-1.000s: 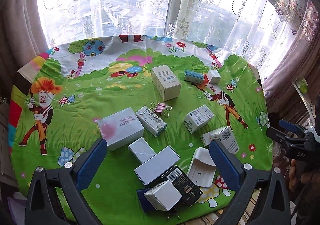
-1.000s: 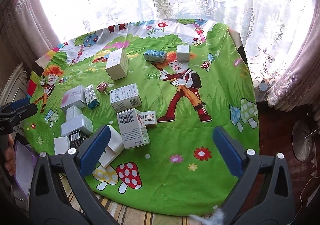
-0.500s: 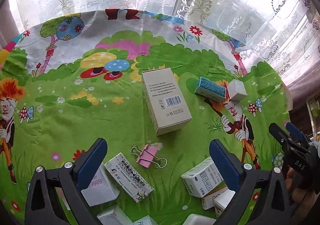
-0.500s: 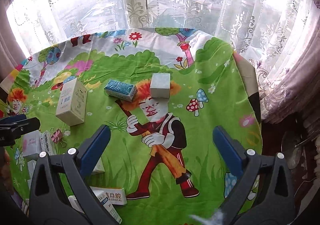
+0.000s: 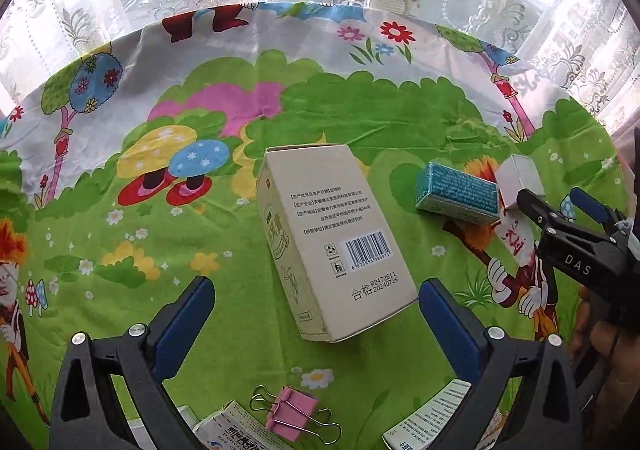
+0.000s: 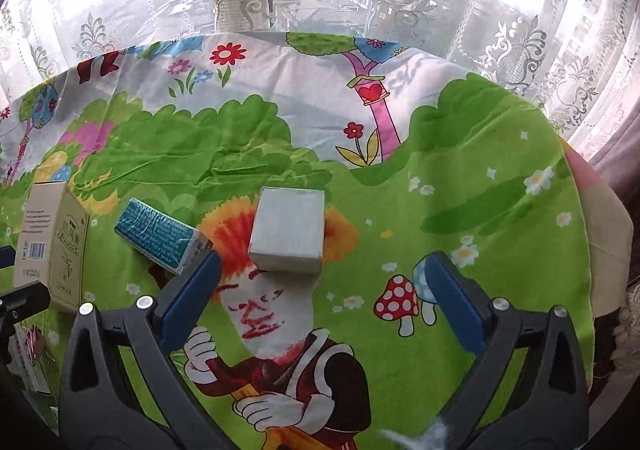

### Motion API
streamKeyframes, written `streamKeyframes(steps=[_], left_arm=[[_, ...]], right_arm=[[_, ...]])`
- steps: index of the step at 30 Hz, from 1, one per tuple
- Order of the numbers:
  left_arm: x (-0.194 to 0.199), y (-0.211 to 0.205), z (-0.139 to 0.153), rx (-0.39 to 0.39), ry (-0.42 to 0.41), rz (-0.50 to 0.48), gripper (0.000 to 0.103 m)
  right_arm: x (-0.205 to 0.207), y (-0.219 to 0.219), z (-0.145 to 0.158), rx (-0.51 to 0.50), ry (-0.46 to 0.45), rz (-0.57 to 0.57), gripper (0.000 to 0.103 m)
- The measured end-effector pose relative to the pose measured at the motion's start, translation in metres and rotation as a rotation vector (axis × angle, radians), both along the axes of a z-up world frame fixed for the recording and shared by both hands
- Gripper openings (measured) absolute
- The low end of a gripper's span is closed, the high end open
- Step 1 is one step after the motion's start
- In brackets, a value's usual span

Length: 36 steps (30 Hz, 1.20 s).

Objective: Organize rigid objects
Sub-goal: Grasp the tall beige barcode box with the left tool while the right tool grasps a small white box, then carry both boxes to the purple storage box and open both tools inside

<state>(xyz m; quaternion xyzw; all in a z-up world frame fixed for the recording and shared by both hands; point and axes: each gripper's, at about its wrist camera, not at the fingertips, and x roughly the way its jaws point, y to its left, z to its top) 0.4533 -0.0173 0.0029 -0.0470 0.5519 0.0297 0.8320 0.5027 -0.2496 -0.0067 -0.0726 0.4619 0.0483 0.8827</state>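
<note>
Both tongs are now farther in over the desk, toward its window edge. The left tongs (image 5: 316,314), spread wide, now have the beige box (image 5: 334,238) just ahead of their tips, with the near-edge pile gone from view. The right tongs (image 6: 320,290), also wide, now frame the small white box (image 6: 289,228), closer than before.

- Cartoon-print tablecloth (image 5: 120,250), mostly green, covers the round table.
- Lace curtains (image 6: 540,30) hang beyond the table's far edge, window behind.
</note>
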Motion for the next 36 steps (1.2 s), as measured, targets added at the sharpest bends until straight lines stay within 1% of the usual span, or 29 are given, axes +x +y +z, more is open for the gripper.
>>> streamKeyframes(steps=[2,3,4,6,7,8,9,11,14,15,17,18,19,20,23,24,26,28,31,34,36], left_arm=[[0.003,-0.003,0.0,0.022,-0.004,-0.021,0.103],[0.004,-0.004,0.0,0.031,-0.007,-0.03,0.103],[0.005,-0.006,0.0,0.037,-0.014,-0.039,0.1],[0.005,-0.008,0.001,0.03,-0.017,-0.044,0.095],[0.004,-0.008,0.002,0.014,-0.018,-0.04,0.094],[0.003,-0.01,0.004,0.005,-0.03,-0.04,0.095],[0.004,-0.013,0.005,0.02,-0.039,-0.04,0.095],[0.008,-0.014,0.001,0.058,-0.022,-0.031,0.095],[0.013,-0.008,-0.009,0.035,-0.002,-0.013,0.094],[0.014,-0.005,-0.012,0.046,-0.001,-0.007,0.092],[0.02,-0.001,-0.019,0.064,0.02,-0.034,0.059],[0.023,0.0,-0.023,0.068,0.027,-0.053,0.055],[0.026,0.002,-0.026,0.077,0.025,-0.082,0.053],[0.029,0.0,-0.028,0.101,0.021,-0.122,0.053],[0.032,-0.015,-0.03,0.208,-0.004,-0.279,0.053],[0.031,-0.019,-0.03,0.233,-0.006,-0.32,0.052],[0.025,-0.029,-0.03,0.249,-0.002,-0.407,0.052],[0.013,-0.036,-0.03,0.313,-0.002,-0.466,0.052],[-0.008,-0.037,-0.029,0.324,0.006,-0.543,0.052],[-0.032,-0.041,-0.025,0.336,0.027,-0.605,0.052],[-0.05,-0.042,-0.022,0.333,0.04,-0.643,0.052]], right_arm=[[0.007,0.0,-0.006,0.017,-0.005,0.007,0.102],[0.01,-0.001,-0.007,0.04,-0.006,0.018,0.095],[0.013,-0.001,-0.01,0.067,0.005,0.033,0.087],[0.02,0.001,-0.018,0.093,0.048,0.055,0.053],[0.023,0.002,-0.023,0.095,0.061,0.062,0.044],[0.024,0.003,-0.025,0.093,0.057,0.069,0.044],[0.024,0.005,-0.026,0.088,0.044,0.079,0.044],[0.025,0.009,-0.026,0.098,0.037,0.112,0.044],[0.026,0.016,-0.023,0.12,0.017,0.164,0.044],[0.027,0.021,-0.023,0.117,0.014,0.2,0.044],[0.025,0.034,-0.022,0.093,0.016,0.294,0.044],[0.023,0.042,-0.023,0.077,0.023,0.35,0.044],[0.019,0.05,-0.024,0.058,0.023,0.403,0.044],[0.014,0.057,-0.024,0.04,0.017,0.454,0.044],[-0.008,0.08,-0.025,-0.014,0.01,0.597,0.044],[-0.016,0.086,-0.025,-0.027,0.007,0.63,0.044],[-0.03,0.097,-0.024,-0.038,0.019,0.694,0.044],[-0.043,0.102,-0.023,-0.063,0.029,0.729,0.044],[-0.061,0.1,-0.021,-0.049,0.073,0.764,0.044],[-0.091,0.101,-0.017,-0.061,0.108,0.829,0.044],[-0.109,0.101,-0.014,-0.05,0.138,0.866,0.044]])
